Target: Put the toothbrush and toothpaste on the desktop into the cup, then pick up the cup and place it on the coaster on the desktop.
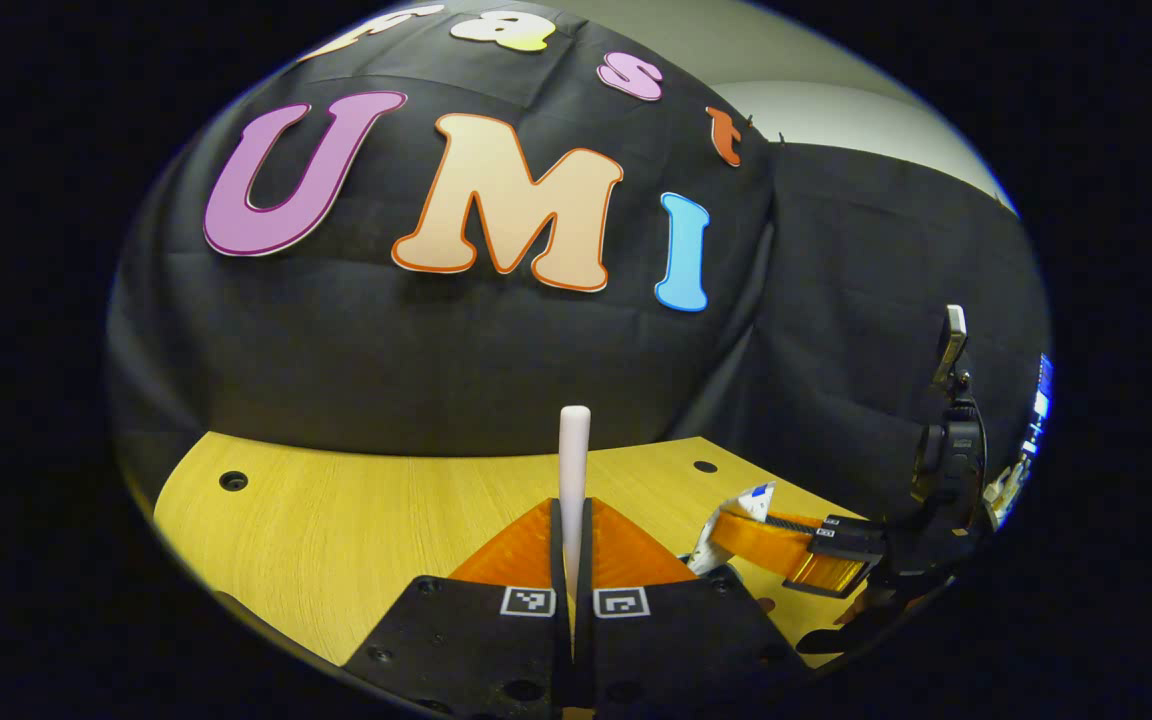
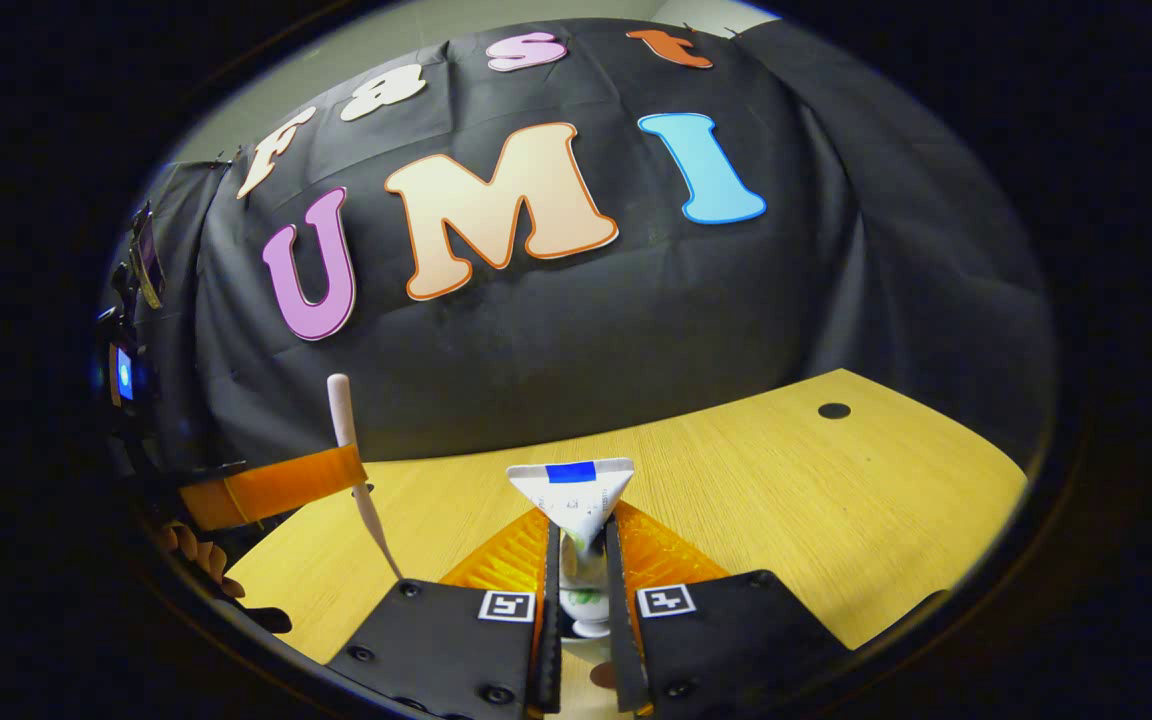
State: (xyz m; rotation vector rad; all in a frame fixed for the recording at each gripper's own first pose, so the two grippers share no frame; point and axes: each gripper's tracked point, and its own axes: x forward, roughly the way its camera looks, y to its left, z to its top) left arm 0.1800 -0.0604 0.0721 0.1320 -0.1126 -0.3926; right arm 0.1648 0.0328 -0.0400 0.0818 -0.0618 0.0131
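In the left gripper view my left gripper (image 1: 573, 508) is shut on a white toothbrush (image 1: 574, 455), whose handle stands upright above the fingers. In the right gripper view my right gripper (image 2: 581, 525) is shut on a white toothpaste tube (image 2: 576, 495); its flat crimped end with a blue mark points up and its cap (image 2: 591, 626) hangs down between the fingers. Both are held above the wooden desktop (image 2: 786, 490). The right gripper (image 1: 736, 535) with the tube (image 1: 741, 505) appears at the right of the left gripper view. The left gripper (image 2: 351, 468) with the toothbrush (image 2: 356, 470) appears at the left of the right gripper view.
The desktop (image 1: 336, 520) has small round holes (image 1: 233, 481) (image 2: 834, 411) near its back edge, against the black cloth wall. A hand (image 2: 198, 556) holds the left gripper. A device on a mount (image 1: 952, 345) rises above the right gripper.
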